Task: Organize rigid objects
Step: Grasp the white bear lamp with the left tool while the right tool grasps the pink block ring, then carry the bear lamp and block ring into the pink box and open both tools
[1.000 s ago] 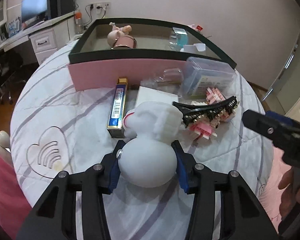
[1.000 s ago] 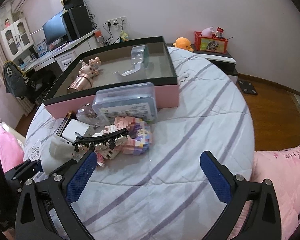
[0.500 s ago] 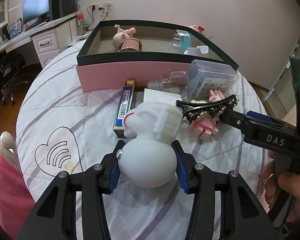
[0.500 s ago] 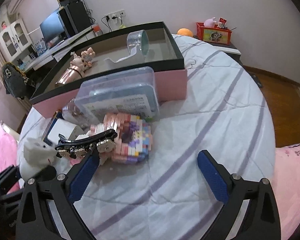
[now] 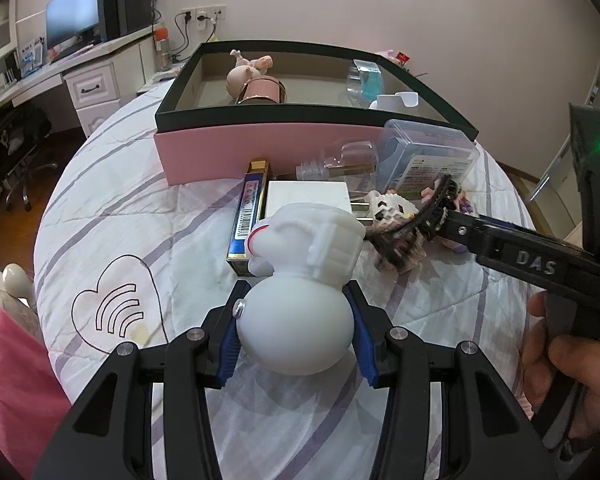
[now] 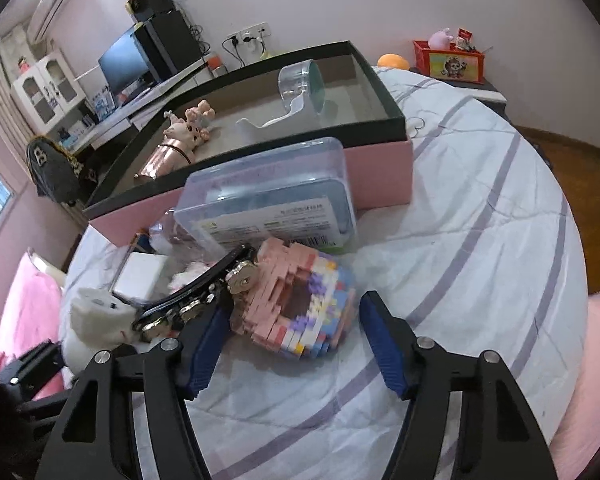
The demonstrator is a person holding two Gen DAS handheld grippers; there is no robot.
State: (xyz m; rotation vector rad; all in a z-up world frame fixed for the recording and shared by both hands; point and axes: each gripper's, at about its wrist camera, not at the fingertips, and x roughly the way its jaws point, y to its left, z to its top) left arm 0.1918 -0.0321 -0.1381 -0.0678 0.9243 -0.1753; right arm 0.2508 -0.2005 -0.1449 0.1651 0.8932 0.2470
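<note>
Soft, even indoor light; strong fisheye bending, dark vignetted corners — slight blur mid-frame

You hold a matte white, gourd-shaped plastic figure with a thin red curve on its head between the royal-blue pads of your black left gripper. Your black right gripper carries the same blue on its ribbed pads. The quilted white bedspread under you runs with pale lilac stripes and a dark outlined heart. The open cardboard box shows pink sides and a black rim. The small brick-built block model mixes pink, lilac, white and blue. The curved hair clip is glossy black with gold discs.
</note>
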